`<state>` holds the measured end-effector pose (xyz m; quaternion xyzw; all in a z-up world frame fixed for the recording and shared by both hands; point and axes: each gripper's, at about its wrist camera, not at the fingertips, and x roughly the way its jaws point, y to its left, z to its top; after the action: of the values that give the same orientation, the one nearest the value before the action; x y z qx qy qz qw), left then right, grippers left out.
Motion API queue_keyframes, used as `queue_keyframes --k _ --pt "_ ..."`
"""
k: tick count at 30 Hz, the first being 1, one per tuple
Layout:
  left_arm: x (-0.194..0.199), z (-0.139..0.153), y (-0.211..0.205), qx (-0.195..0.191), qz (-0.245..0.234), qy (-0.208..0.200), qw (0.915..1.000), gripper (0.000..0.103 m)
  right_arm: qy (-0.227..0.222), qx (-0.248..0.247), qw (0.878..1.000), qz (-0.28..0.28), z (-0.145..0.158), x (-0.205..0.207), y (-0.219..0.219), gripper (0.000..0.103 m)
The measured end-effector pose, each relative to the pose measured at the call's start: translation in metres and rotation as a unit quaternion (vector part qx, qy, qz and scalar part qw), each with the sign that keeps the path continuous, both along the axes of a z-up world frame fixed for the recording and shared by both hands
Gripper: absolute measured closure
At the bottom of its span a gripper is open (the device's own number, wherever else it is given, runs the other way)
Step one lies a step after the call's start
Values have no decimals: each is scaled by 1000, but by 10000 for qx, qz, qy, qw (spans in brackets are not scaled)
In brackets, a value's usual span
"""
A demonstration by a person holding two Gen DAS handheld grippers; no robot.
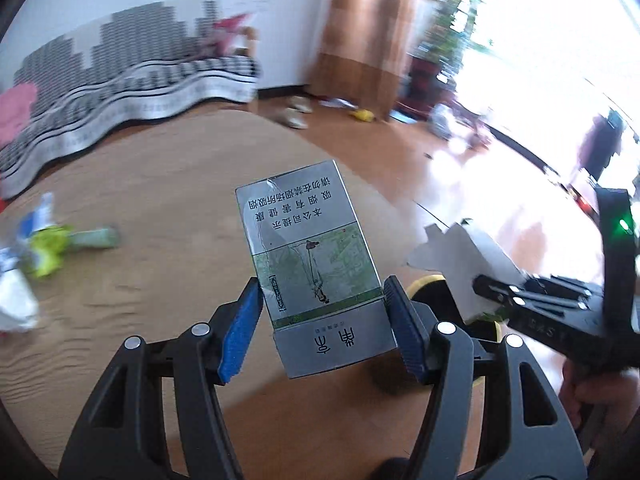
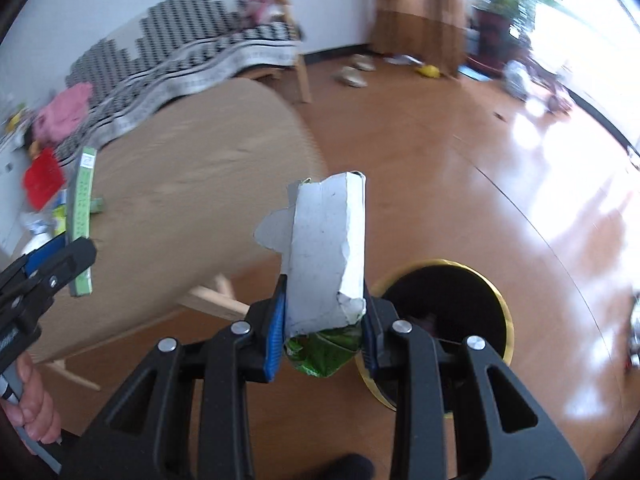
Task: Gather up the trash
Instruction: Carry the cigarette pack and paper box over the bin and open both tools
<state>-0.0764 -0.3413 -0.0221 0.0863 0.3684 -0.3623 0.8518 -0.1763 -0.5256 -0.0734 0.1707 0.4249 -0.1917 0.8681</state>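
My left gripper [image 1: 322, 294] is shut on a grey-green cigarette pack [image 1: 304, 232], held upright between the blue pads over the round wooden table [image 1: 160, 220]. In the right wrist view the same pack [image 2: 82, 220] shows edge-on at the left, in the left gripper [image 2: 80, 252]. My right gripper [image 2: 325, 292] is shut on a torn white carton [image 2: 326, 240] with crumpled green lining below it. The carton hangs above a black bin with a gold rim [image 2: 508, 312] on the floor. The left wrist view shows the right gripper [image 1: 480, 284] with the carton [image 1: 452, 256] beside the bin's yellow rim [image 1: 428, 282].
Green and white wrappers [image 1: 44, 248] lie on the table's left side. A sofa with a checked cover [image 1: 132, 76] stands behind the table, and slippers [image 1: 296, 114] lie on the wooden floor. A wooden pillar [image 1: 360, 40] and plants are at the back right.
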Motion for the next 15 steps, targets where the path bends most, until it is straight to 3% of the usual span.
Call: queue_keyframes --k 6,15 --pt "-42 -28 -60 77 -859 139 9962 42 475 268 9966 -614 -50 -50 -62 72" --pt "-60 -54 -99 201 -1268 273 9913 42 1182 834 9850 -943 -120 -69 -100 72"
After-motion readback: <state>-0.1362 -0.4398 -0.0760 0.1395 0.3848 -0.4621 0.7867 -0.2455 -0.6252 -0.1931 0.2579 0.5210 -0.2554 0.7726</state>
